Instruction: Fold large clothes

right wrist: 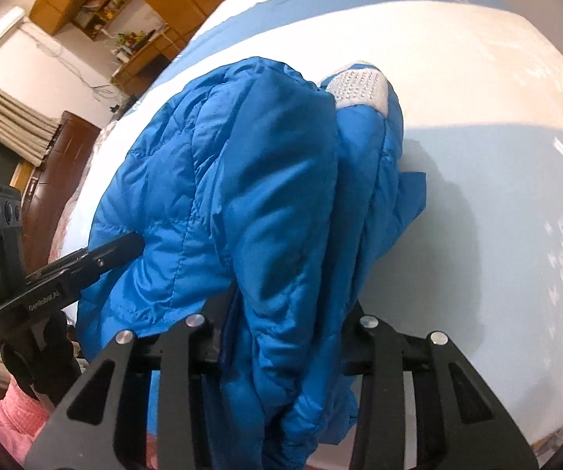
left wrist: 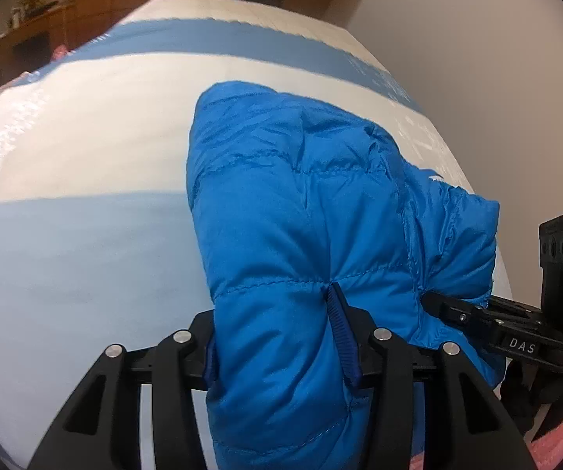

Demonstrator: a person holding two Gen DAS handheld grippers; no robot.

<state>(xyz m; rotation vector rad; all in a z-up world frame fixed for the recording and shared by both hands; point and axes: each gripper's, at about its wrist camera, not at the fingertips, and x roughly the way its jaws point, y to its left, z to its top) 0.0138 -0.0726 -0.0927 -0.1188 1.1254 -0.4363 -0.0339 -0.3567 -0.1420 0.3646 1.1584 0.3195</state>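
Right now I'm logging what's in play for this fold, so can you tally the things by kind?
Blue puffy jackets: 1, bunched up on the bed
Grippers: 2, the left gripper and the right gripper, both clamped on the jacket
Beds with a blue and white striped cover: 1
Total: 4

Black hand-held gripper [left wrist: 281, 337], silver screws, blue finger pads [left wrist: 344, 337], pink sleeve [right wrist: 11, 419], black glove [right wrist: 42, 360]
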